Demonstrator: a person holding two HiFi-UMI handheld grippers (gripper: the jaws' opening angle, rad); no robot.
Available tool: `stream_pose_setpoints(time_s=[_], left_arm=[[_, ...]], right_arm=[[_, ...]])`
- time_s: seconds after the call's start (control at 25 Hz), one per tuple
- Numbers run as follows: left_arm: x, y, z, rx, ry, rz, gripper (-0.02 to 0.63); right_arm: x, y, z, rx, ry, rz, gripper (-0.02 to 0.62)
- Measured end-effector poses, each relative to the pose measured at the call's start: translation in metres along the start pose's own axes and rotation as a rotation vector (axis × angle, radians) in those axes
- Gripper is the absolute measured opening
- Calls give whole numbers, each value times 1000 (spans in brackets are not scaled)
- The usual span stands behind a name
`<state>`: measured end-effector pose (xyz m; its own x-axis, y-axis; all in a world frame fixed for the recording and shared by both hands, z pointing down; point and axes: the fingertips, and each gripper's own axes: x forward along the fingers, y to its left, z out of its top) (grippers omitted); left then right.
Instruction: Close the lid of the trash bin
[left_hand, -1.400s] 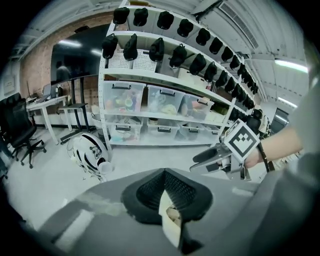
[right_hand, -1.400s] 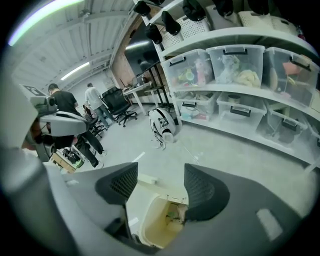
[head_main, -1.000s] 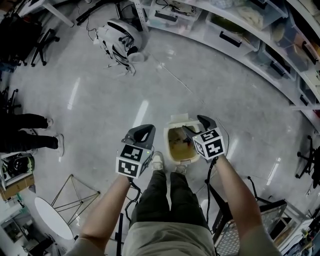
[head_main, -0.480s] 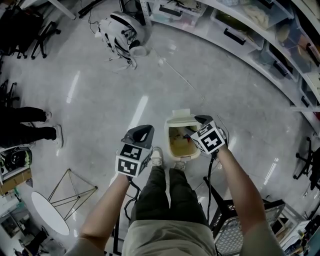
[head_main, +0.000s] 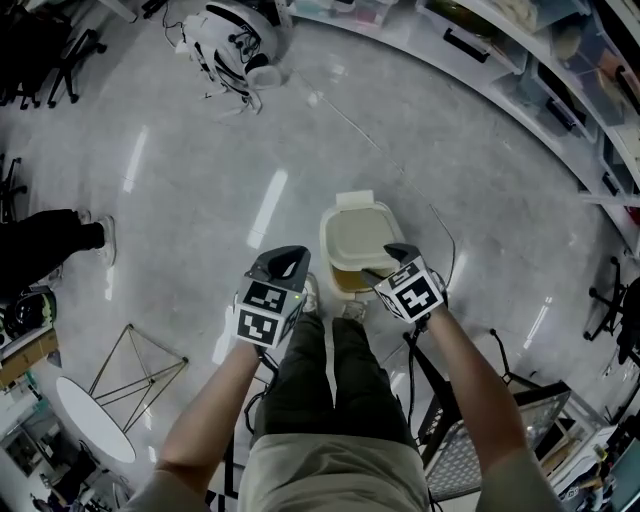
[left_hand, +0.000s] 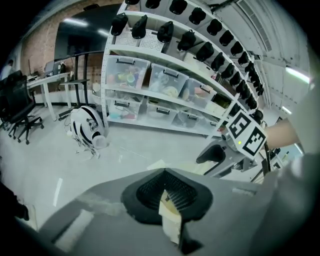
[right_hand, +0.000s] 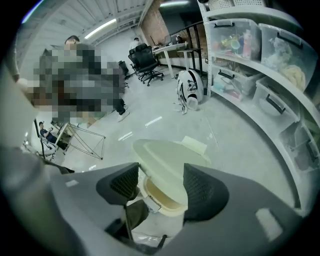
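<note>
Mid-picture, the cream plastic lid (head_main: 360, 232) sits tilted on its pale plastic trash bin (head_main: 345, 284). The right gripper (head_main: 388, 262) is opening around the lid's edge, so push down softly. The left gripper (head_main: 280, 264) is closed.

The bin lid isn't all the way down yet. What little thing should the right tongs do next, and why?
Probably push the lid down the last bit with the right tongs. The lid sits tilted, leaving a gap above the near rim of the trash bin. The tongs are opening, with the lid's front edge between them but not squeezed, so a downward nudge looks enough.
</note>
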<state>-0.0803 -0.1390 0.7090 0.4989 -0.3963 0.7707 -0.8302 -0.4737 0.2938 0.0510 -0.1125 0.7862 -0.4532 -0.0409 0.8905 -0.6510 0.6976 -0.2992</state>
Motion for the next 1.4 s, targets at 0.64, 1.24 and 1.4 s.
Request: stream_pose_setpoints(time_s=[0.64,1.24,1.4], left_arm=[[70,-22,-109,10,178,-73,2],[99,-28,-154,-105,229,-78,2],[88,-20,-136,-94,211,-70,2]], right_arm=[[94,10,-121,362,19,11,255],[133,-6,-151,413,62,-27,198],[117,-1,-131,405,41,-2,193]])
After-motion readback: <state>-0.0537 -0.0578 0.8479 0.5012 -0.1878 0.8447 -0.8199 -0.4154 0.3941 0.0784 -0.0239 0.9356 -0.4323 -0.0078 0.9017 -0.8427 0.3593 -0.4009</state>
